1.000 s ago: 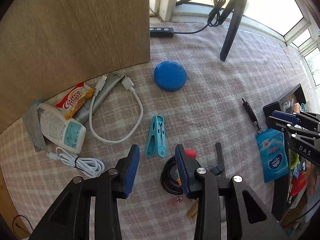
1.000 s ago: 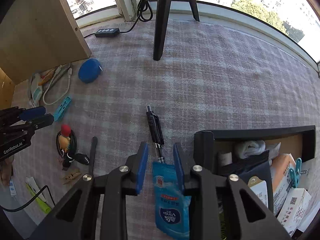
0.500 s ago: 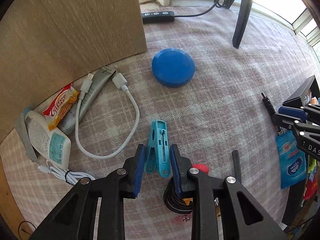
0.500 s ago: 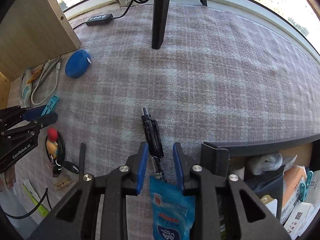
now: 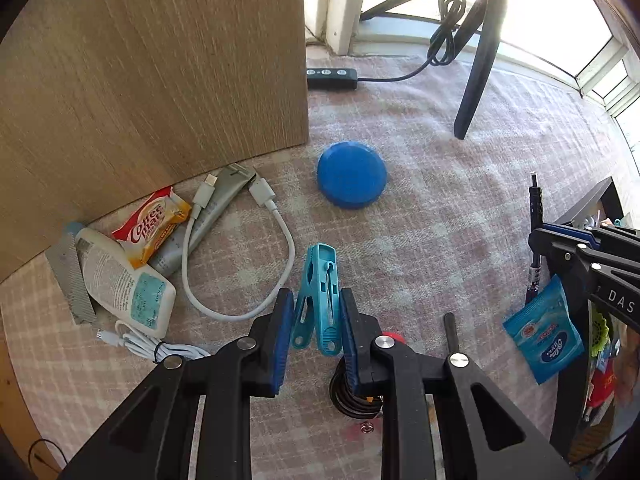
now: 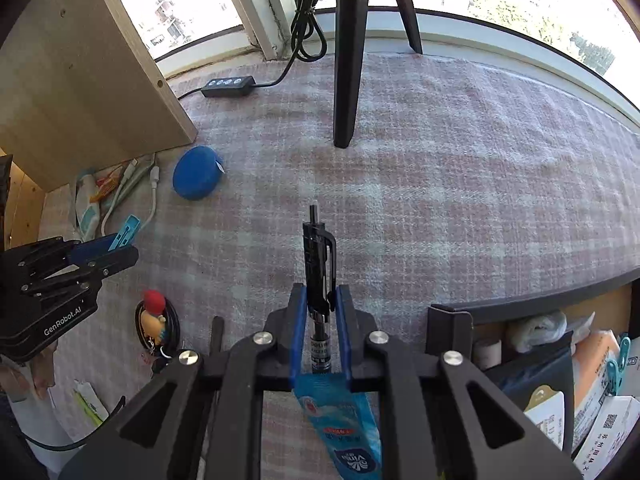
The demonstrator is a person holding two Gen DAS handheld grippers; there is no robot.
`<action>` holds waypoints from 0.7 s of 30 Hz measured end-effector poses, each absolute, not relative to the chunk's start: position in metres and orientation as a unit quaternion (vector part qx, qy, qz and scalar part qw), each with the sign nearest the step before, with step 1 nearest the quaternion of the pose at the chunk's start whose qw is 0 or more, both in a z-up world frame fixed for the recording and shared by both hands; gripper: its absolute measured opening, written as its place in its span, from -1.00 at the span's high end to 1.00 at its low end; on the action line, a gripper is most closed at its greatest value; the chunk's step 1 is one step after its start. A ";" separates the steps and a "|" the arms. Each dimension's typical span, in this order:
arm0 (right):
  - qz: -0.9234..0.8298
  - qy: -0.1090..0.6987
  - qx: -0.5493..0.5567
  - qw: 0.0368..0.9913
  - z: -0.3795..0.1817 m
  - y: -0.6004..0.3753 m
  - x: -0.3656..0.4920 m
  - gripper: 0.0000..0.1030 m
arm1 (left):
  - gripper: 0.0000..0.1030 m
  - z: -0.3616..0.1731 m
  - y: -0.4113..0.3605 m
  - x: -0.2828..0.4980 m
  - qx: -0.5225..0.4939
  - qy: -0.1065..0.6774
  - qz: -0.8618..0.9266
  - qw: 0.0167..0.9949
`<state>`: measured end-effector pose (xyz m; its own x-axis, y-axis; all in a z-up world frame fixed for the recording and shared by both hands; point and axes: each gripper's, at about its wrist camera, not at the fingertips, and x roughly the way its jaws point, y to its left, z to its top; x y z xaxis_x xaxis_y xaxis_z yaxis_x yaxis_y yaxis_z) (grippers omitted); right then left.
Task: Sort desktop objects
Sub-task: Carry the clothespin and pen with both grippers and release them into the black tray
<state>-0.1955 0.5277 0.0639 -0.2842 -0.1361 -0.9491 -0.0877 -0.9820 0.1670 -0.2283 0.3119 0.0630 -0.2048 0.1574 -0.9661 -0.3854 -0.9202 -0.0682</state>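
Left gripper [image 5: 314, 322]: its blue pads have just been closing and now press both flanks of the teal clothespin [image 5: 318, 300], which lies at 6 o'clock in the left wrist view.
Right gripper [image 6: 321, 308]: its pads have just been closing and clamp the black pen [image 6: 318, 264], whose clicker end points to 12 o'clock.
Done: the black organiser box [image 6: 452, 320] at 4 o'clock already holds packets and cartons.
Left: the blue round lid [image 5: 352, 174], the white cable [image 5: 236, 276], the lotion bottle [image 5: 124, 280], the snack packet [image 5: 154, 226] and the blue tissue pack [image 5: 544, 332] all lie loose on the checked cloth [image 6: 460, 184]; I judge the sorting far from finished.
Pose: both grippers point steeply down, well apart, each low over the cloth.
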 end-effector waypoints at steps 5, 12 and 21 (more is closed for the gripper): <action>-0.814 -0.116 0.569 0.028 0.103 0.528 -0.193 0.72 | 0.58 0.098 0.323 -0.218 -0.581 0.083 0.786 0.195; -0.833 -0.128 0.537 0.026 0.143 0.537 -0.173 0.72 | 0.58 0.127 0.352 -0.193 -0.554 0.085 0.792 0.243; -0.823 -0.141 0.551 0.004 0.180 0.603 -0.087 0.72 | 0.58 0.160 0.423 -0.123 -0.530 0.093 0.769 0.343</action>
<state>-0.0873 0.6027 0.1801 -0.3936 -0.1613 -0.9050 -0.1494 -0.9602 0.2362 -0.1231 0.4230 0.1600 -0.2015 0.4298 -0.8802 -0.6269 -0.7470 -0.2213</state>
